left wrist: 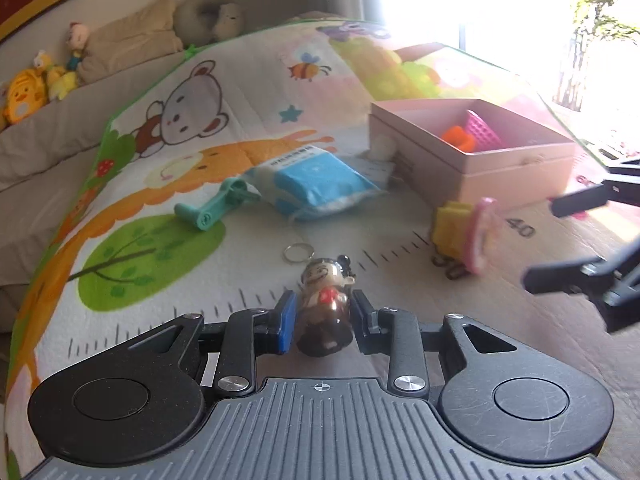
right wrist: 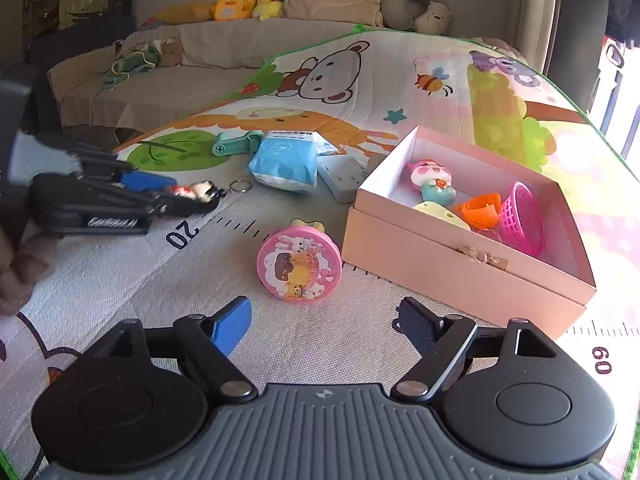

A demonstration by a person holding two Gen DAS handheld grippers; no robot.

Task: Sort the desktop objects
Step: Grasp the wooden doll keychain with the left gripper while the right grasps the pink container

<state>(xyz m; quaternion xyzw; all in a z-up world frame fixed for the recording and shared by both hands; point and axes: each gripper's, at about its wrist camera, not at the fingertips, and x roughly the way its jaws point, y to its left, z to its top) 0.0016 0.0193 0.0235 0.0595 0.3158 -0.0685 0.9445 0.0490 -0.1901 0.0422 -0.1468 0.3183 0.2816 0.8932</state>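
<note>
My left gripper (left wrist: 323, 312) is shut on a small figurine keychain (left wrist: 326, 304), whose metal ring (left wrist: 297, 252) trails ahead on the mat. The right wrist view shows the same left gripper (right wrist: 188, 196) at the left edge with the figurine (right wrist: 196, 191) between its fingers. My right gripper (right wrist: 324, 320) stands open just behind a round pink toy tin (right wrist: 299, 264) lying on the mat, with nothing between its fingers. In the left wrist view the right gripper (left wrist: 556, 240) reaches in from the right beside the pink tin (left wrist: 480, 236). An open pink box (right wrist: 460, 276) holds several toys.
A blue tissue packet (right wrist: 286, 164), a teal clip (right wrist: 236, 144) and a white socket block (right wrist: 344, 178) lie on the cartoon play mat (right wrist: 120, 264). A sofa with plush toys (right wrist: 240, 0) runs along the back. Bright window glare fills the right.
</note>
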